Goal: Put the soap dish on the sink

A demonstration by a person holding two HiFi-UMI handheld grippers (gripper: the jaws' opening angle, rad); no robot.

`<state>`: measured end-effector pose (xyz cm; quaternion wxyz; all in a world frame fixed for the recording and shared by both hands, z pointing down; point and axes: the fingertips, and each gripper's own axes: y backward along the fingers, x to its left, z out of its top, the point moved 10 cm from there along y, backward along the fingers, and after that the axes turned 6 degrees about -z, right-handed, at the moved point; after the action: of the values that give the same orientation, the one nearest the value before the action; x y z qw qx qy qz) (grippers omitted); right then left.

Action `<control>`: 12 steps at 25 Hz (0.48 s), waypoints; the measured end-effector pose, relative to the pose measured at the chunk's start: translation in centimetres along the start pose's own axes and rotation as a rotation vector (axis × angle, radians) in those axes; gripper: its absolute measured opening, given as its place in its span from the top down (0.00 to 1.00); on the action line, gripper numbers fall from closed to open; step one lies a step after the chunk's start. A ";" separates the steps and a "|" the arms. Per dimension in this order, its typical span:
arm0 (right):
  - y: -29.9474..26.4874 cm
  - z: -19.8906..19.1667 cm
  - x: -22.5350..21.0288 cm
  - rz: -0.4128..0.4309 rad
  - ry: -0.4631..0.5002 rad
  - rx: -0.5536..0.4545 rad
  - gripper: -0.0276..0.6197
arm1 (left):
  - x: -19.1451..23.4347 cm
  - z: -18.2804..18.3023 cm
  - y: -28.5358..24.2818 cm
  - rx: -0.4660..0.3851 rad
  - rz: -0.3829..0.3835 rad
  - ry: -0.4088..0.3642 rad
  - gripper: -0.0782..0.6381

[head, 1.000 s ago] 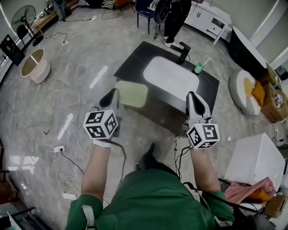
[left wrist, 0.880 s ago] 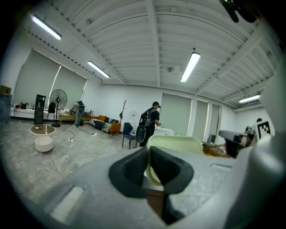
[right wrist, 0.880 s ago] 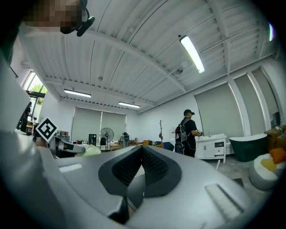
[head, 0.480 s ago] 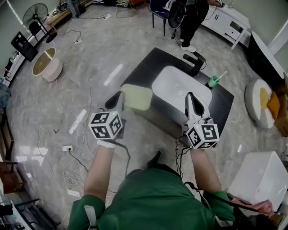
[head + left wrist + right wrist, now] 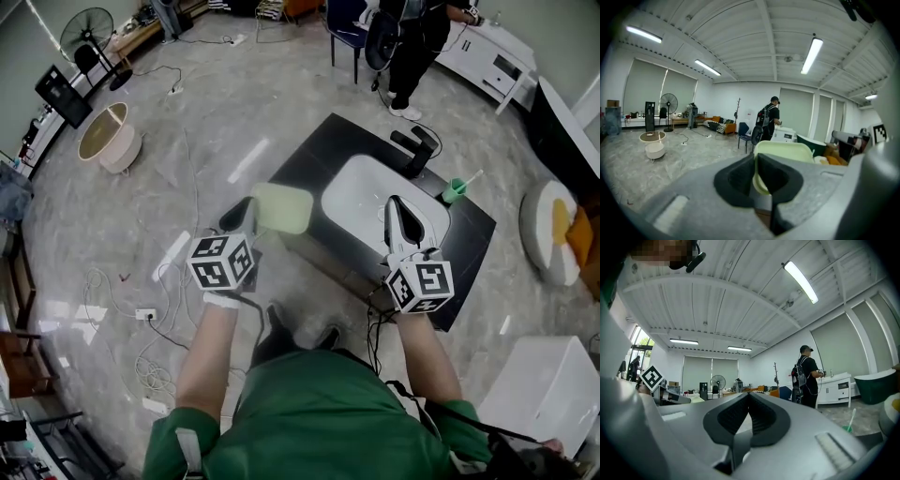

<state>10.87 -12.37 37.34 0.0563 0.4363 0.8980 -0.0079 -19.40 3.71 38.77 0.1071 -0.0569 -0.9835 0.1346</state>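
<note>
Head view: left gripper (image 5: 247, 216) is clamped on the near rim of the pale green soap dish (image 5: 283, 207), aloft just left of the sink (image 5: 349, 178). It looks light, stiff and slick, so that rim pinch suits. Right gripper (image 5: 397, 208) hovers over the basin, jaws together, empty.

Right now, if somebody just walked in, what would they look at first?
Probably the pale green soap dish, pinched in the left tongs by the left edge of the black counter. Next comes the big white sink set in that counter, with the right tongs shut and empty above it.
</note>
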 end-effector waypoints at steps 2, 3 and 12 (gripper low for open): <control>-0.7 0.1 -0.3 -0.010 0.004 -0.001 0.97 | 0.7 0.4 -1.1 0.004 -0.007 0.000 0.86; -1.1 0.2 -0.4 -0.018 0.004 -0.001 0.97 | 1.0 0.6 -1.8 0.007 -0.013 -0.002 0.86; -6.2 -0.1 -0.7 -0.149 0.021 0.035 0.97 | 6.3 1.8 -10.9 0.063 -0.135 0.009 0.86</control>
<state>6.44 -16.73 37.26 0.0385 0.3693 0.9282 -0.0232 -26.86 -6.23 41.36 0.1222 0.0125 -0.9798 0.1575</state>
